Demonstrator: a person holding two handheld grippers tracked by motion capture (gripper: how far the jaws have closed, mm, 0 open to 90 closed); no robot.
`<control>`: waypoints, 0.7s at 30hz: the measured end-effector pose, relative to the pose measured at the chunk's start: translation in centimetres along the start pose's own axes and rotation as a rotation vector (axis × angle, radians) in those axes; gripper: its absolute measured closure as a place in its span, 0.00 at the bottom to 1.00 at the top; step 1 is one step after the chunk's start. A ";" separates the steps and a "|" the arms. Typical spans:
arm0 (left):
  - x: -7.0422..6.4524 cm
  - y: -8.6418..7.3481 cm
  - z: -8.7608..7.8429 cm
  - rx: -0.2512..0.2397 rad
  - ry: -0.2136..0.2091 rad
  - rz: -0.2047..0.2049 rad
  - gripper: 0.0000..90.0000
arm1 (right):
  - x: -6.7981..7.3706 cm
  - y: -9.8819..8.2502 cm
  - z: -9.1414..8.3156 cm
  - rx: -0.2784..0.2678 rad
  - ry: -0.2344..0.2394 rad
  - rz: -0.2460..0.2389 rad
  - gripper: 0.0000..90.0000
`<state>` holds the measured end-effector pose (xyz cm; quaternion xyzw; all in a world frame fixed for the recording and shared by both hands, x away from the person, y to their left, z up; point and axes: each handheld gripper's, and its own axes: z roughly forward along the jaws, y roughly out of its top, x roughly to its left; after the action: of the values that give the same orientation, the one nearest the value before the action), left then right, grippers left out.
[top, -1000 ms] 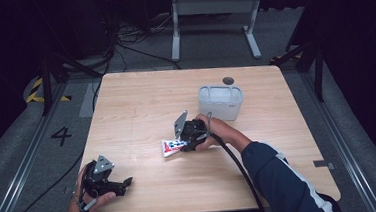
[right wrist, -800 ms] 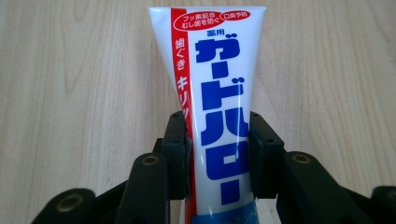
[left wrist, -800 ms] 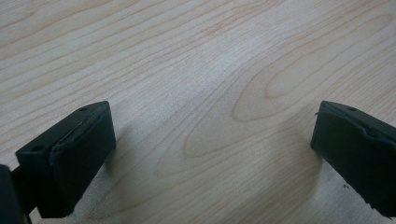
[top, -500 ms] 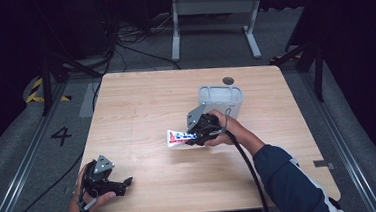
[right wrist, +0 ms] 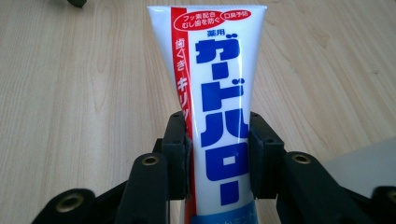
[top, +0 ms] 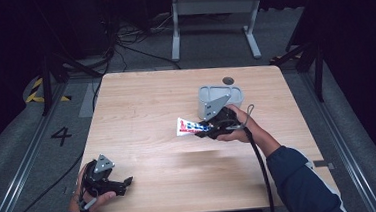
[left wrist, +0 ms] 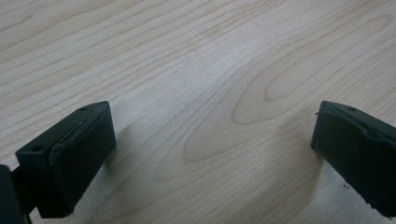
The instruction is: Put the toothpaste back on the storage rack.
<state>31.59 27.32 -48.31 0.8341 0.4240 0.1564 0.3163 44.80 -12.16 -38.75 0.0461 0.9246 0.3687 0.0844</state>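
White toothpaste tube, clamped between right tongs

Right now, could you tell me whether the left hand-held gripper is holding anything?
No, the left hand-held gripper stands wide open with bare wooden table between its jaws.

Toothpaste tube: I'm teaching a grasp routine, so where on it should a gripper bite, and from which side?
Across the toothpaste tube's narrow cap-end half, coming along its length from that end, as the right gripper does: pads press both edges, leaving the wide flat crimped end free.
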 end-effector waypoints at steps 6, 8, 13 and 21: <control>0.2 0.2 0.2 -0.009 -0.006 0.015 0.00 | 0.0 -0.4 -1.8 -0.045 -0.031 0.019 0.73; 0.3 0.2 0.3 -0.009 -0.006 0.018 0.00 | 0.0 -0.4 -2.0 -0.049 -0.031 0.022 0.73; 0.4 0.5 0.4 -0.003 -0.010 0.020 0.00 | -0.1 -0.7 -3.2 -0.076 -0.059 0.033 0.73; 0.6 0.7 0.6 -0.006 -0.007 0.032 0.00 | -0.4 -0.8 -4.7 -0.112 -0.097 0.050 0.73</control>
<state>32.66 27.27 -48.31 0.8404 0.4089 0.1600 0.3176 44.27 -15.97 -35.86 0.0822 0.8960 0.4190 0.1222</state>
